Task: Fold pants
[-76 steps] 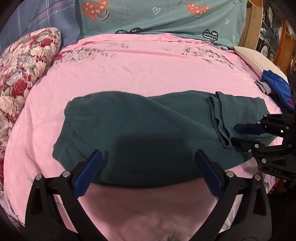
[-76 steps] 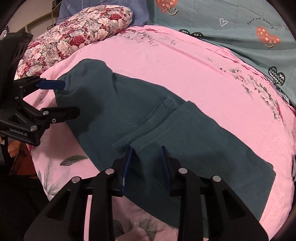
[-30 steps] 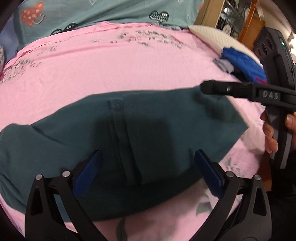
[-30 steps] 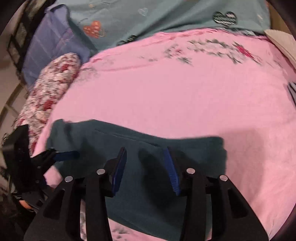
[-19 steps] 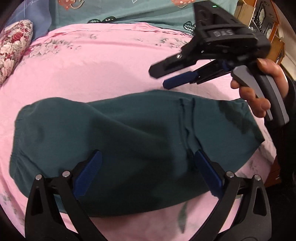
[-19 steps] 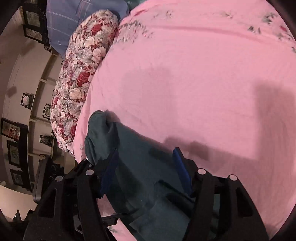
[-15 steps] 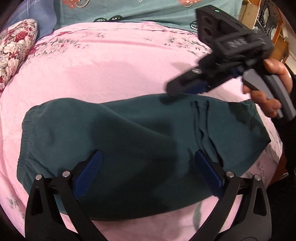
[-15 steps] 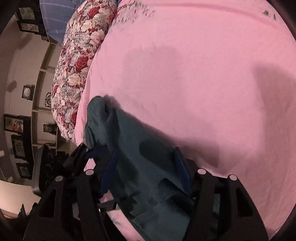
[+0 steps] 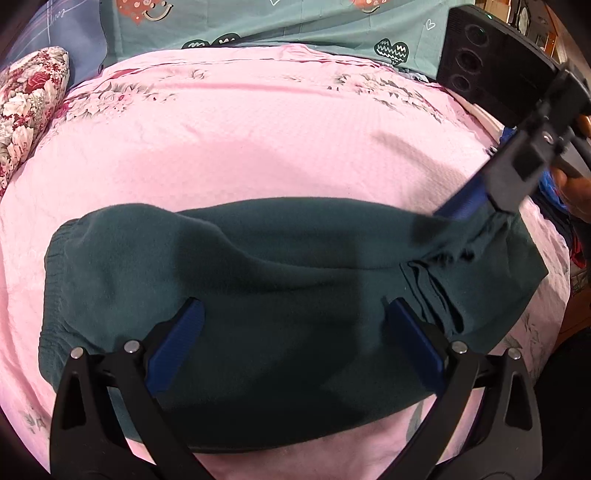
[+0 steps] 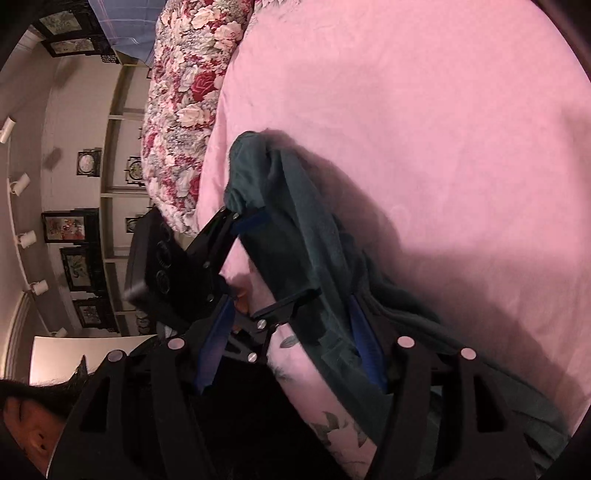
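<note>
Dark green pants (image 9: 258, 280) lie folded lengthwise across the pink bed sheet (image 9: 258, 147), waistband at the left, leg ends at the right. My left gripper (image 9: 295, 332) is open and empty, hovering over the near middle of the pants. My right gripper (image 9: 469, 206) reaches in from the right, and its blue finger (image 9: 461, 205) touches the far edge of the pants by the leg hems. In the right wrist view the pants (image 10: 295, 221) drape ahead, my right gripper (image 10: 291, 343) is open with cloth against one finger, and my left gripper (image 10: 273, 258) shows open beyond.
A floral pillow (image 9: 22, 107) lies at the left of the bed, and a teal pillowcase with hearts (image 9: 258, 26) at the head. Blue clothing (image 9: 546, 184) lies at the right edge. The pillow also shows in the right wrist view (image 10: 192, 92).
My right gripper has swung over the pants and come down at the far edge near the leg hems, rolling onto its side. My left gripper stays open above the pants.
</note>
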`<state>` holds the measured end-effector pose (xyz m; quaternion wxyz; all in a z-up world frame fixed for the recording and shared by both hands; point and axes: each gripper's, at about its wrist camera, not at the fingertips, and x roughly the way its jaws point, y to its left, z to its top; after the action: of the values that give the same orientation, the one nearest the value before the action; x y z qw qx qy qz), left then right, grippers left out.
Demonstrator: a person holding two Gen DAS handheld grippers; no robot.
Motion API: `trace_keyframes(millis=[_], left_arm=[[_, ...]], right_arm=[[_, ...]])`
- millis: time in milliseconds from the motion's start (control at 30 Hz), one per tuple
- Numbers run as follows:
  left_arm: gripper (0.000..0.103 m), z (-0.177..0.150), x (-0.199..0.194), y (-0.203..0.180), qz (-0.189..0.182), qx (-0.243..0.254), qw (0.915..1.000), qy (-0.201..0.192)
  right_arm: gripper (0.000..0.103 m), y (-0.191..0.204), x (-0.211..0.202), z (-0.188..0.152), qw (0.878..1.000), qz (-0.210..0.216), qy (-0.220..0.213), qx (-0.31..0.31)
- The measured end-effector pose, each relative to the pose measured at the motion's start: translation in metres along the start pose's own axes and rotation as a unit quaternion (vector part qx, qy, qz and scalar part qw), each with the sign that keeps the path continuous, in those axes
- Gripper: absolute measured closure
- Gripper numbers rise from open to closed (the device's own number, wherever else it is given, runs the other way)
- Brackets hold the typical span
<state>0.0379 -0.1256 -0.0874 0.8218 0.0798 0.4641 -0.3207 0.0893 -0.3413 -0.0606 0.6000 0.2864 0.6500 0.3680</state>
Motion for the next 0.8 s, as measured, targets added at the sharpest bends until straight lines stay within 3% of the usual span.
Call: trace_keyframes(millis=[100, 233, 367, 533, 667, 800], left_arm=[[0.002, 0.002, 0.004, 0.001, 0.003, 0.002, 1.0, 0.001], [0.002, 0.003, 0.005, -0.001, 0.005, 0.003, 1.0, 0.0], [0.002, 0.001, 0.003, -0.002, 0.006, 0.004, 1.0, 0.001], [0.002, 0.001, 0.003, -0.002, 0.005, 0.004, 1.0, 0.001], [0.002, 0.001, 0.001, 0.0, -0.002, -0.001, 1.0, -0.003], [0.002, 0.001, 0.001, 0.0, -0.004, -0.002, 1.0, -0.003]], right_arm=[[0.036, -0.005, 0.007, -0.001, 1.0, 0.014, 0.006, 0.009], [0.035, 0.0, 0.024, 0.015, 0.998, 0.067, -0.007, 0.013], [0.035, 0.007, 0.04, 0.026, 0.999, 0.037, -0.03, -0.003], [0.036, 0.005, 0.026, 0.012, 0.999, 0.004, -0.051, -0.01], [0.036, -0.005, -0.004, 0.0, 0.993, -0.04, -0.11, -0.017], [0.036, -0.017, -0.021, 0.008, 0.985, -0.057, -0.16, -0.019]])
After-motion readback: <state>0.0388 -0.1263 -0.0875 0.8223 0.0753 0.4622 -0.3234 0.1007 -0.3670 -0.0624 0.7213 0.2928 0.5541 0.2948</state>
